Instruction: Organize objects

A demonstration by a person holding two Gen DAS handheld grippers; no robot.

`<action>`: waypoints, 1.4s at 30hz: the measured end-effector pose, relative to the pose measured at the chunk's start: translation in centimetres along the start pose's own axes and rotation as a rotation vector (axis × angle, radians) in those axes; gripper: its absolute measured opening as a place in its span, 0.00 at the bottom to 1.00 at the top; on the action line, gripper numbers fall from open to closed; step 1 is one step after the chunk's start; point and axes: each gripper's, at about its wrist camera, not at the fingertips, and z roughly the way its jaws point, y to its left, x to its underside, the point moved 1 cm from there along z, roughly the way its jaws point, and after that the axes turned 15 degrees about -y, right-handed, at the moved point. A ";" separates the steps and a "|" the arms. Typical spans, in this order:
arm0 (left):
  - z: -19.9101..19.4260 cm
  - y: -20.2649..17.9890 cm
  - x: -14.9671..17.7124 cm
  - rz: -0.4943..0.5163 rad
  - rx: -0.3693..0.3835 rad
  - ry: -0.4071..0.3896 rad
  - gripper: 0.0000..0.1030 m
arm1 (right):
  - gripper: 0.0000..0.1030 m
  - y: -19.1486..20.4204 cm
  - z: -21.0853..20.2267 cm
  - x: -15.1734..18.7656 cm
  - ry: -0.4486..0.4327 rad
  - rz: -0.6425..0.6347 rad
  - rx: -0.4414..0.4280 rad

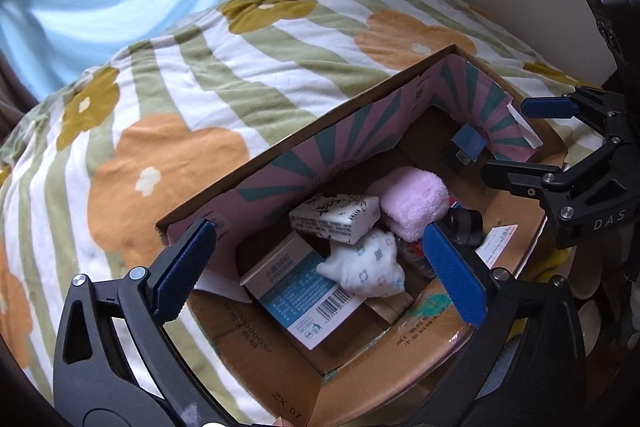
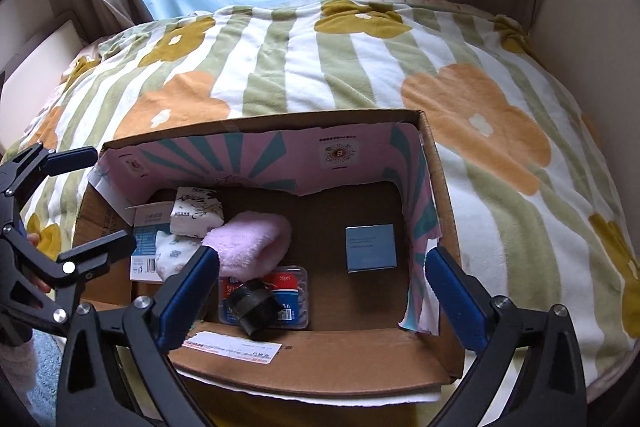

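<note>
Left hand-held gripper up close, blue fingers spread wide, nothing pinched. Right hand-held gripper spread wide too, holding nothing. Both over a cardboard box on a bed with a flowery blanket. Inside the box: pink fluffy cloth, white spotted cloth, tissue pack, blue-and-white carton, black roll, small blue box.

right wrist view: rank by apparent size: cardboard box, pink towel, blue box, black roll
1. cardboard box, far the largest
2. pink towel
3. blue box and black roll: look alike; the roll sits nearer the camera, so unranked.
</note>
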 end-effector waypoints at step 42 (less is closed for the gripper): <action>-23.8 15.0 5.9 -0.285 -0.448 -0.246 1.00 | 0.99 21.5 -8.7 -4.2 -0.204 -0.076 -0.073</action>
